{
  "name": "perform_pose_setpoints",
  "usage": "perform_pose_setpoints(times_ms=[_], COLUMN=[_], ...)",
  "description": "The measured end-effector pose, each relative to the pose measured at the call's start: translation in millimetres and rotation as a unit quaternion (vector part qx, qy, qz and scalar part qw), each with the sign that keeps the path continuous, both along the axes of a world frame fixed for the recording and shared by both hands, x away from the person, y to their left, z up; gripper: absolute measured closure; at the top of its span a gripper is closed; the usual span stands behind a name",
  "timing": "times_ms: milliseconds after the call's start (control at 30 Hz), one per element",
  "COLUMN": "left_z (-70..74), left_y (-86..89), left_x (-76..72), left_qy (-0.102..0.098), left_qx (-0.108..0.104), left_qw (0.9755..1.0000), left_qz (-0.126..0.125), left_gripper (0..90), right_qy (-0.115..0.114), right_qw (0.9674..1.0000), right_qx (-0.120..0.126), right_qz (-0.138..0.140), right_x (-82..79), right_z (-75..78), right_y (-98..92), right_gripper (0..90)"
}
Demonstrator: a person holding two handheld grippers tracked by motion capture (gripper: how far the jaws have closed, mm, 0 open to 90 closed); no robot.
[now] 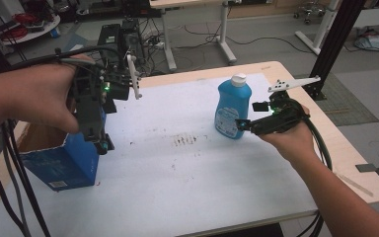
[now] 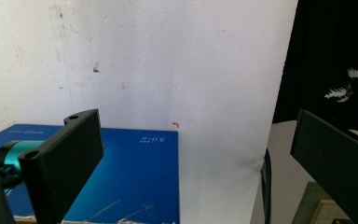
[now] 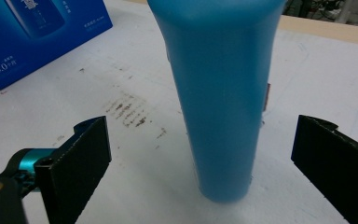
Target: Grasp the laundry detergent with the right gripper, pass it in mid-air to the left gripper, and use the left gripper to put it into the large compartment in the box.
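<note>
Your right gripper [image 1: 246,114] is spread wide, one jaw either side of the blue bottle [image 1: 232,109] without touching it. Bottle stands upright on the white table cover [image 1: 187,187], white cap [image 1: 238,79] on. Your left gripper [image 1: 102,143] is also wide apart, empty, pointing down over the open blue carton [image 1: 61,163] at the table's left edge, well apart from the bottle.
</note>
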State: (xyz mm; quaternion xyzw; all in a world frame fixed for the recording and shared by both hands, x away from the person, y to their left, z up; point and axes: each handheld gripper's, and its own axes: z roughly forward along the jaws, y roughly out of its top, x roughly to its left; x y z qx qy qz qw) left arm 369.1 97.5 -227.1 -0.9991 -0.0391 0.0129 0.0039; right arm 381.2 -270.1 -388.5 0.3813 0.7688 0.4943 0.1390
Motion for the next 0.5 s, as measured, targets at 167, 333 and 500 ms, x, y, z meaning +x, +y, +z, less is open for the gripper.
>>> perform_pose_setpoints(times_ms=[167, 333, 500], left_z=[0.6, 0.0, -2.0], left_y=[2.2, 3.8, 7.2], left_x=[0.1, 0.3, 1.7], left_qy=[-0.001, 0.000, 0.002], left_qx=[-0.002, -0.002, -0.003], left_qw=[1.0000, 1.0000, 1.0000], left_qz=[0.001, 0.002, 0.005], left_gripper=[2.4, 2.4, 2.3], right_qy=[0.000, -0.001, 0.003], right_qw=[1.0000, 0.9999, 0.9999], right_qx=[-0.001, -0.003, -0.005], right_qz=[-0.006, -0.009, -0.012], right_x=[7.0, 11.8, 18.9], right_z=[-6.5, -11.0, -18.9], right_y=[6.9, 11.0, 17.3], right_gripper=[4.1, 4.1, 4.1])
